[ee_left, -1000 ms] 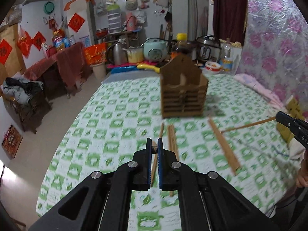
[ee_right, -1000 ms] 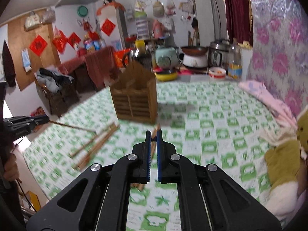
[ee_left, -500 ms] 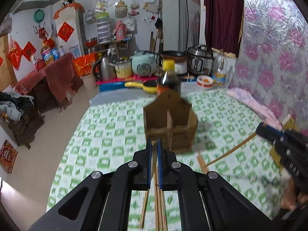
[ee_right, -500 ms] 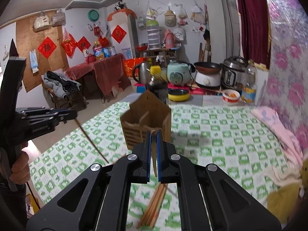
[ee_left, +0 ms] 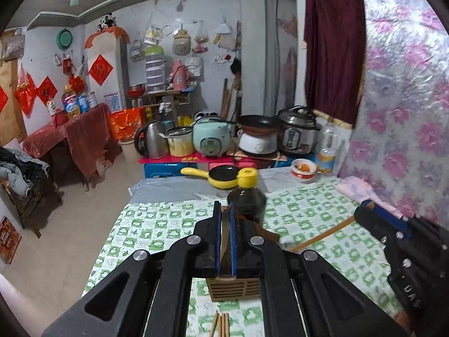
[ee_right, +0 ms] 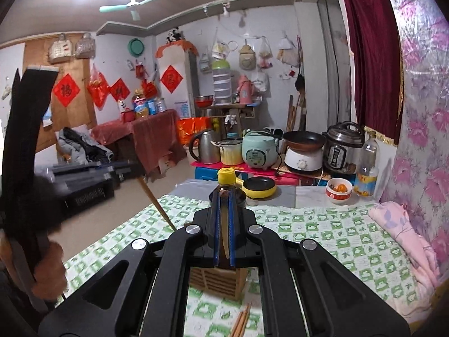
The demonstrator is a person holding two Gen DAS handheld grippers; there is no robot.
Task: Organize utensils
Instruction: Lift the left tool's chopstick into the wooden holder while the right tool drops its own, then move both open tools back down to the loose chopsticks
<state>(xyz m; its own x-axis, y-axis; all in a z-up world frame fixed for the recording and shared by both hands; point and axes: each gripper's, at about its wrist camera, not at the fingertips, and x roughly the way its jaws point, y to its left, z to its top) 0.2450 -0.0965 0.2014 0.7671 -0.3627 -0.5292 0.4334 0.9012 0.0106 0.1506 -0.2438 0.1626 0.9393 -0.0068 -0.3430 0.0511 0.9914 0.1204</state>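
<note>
My left gripper (ee_left: 223, 210) is shut on a wooden chopstick (ee_left: 224, 233) and holds it above the brown wooden utensil holder (ee_left: 235, 290), which is mostly hidden under the jaws. My right gripper (ee_right: 223, 196) is shut on another wooden chopstick (ee_right: 224, 236) above the same utensil holder (ee_right: 219, 280). Each gripper shows in the other's view: the right gripper (ee_left: 362, 213) with its chopstick (ee_left: 322, 236) slanting down toward the holder, the left gripper (ee_right: 132, 168) with its chopstick (ee_right: 157, 205). More chopsticks (ee_left: 220, 324) lie on the checked tablecloth in front of the holder, also in the right wrist view (ee_right: 241, 320).
A dark sauce bottle with a yellow cap (ee_left: 247, 193) stands just behind the holder. A yellow pan (ee_right: 258, 186), a bowl (ee_right: 338, 189), cookers and a kettle (ee_left: 153, 140) stand at the far end. Pink cloth (ee_right: 404, 230) lies along the right side by the wall.
Both grippers have lifted their chopsticks up from the table and come in close over the utensil holder. The view has tilted up toward the room.
</note>
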